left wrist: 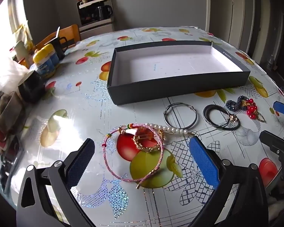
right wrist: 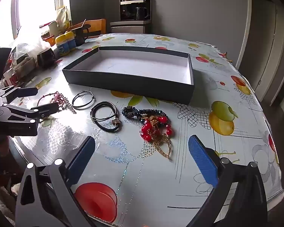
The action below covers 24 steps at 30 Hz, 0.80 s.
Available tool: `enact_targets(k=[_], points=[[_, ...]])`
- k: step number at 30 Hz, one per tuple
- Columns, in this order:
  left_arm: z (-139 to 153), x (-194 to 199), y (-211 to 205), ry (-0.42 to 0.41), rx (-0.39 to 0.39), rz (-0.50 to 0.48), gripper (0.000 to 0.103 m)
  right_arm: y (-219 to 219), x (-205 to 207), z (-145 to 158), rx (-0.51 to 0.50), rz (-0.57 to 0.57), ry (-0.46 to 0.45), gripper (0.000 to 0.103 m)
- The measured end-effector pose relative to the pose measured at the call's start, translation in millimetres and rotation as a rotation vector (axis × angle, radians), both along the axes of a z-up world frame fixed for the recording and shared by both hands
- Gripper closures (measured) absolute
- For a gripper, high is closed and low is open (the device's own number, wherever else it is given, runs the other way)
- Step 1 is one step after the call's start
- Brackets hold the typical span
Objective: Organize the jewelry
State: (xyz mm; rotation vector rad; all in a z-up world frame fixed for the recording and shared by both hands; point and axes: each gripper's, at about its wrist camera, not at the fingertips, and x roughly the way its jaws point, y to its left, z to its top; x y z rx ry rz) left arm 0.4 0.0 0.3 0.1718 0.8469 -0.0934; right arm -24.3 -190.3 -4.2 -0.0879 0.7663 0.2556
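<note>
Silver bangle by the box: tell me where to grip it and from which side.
Take the silver bangle across its thin near rim, coming straight down from above. It lies flat on the tablecloth, clear of the black cords, so one jaw fits inside the ring. The left gripper is nearest.

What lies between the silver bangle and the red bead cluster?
The black cord bracelets with a small gold charm, lying flat on the tablecloth between the silver bangle and the red bead cluster; both wrist views show it.
</note>
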Motion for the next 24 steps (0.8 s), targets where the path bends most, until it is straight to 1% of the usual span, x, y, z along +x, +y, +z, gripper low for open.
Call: enact_targets(k=[1,7,10,16,24], points=[[0.4,-0.1,2.0,-0.001,-0.014,0.007,0.002,-0.1,-0.5,0.1,-0.004,0.0,-0.006,0.006],[0.6,-1.2,-7.2,-0.001,0.0,0.008,0.002,-1.3,-1.8,-0.3,-0.003,-0.001,-0.002,0.006],[3.4,-4.4,-2.7,-0.019,-0.007,0.005,0.002,-0.9,-1.9,-0.5,-0.002,-0.002,0.0,0.006],[4.7,-8.1,-4.0,-0.026,-0.005,0.005,0.002,-2.7,-3.6,-1.0,0.002,-0.002,-0.007,0.006],[1.9,-8.4,-4.8,-0.018,-0.008,0.006,0.002,-2.5,-3.3,0.9,0.006,-0.005,-0.001,0.006]])
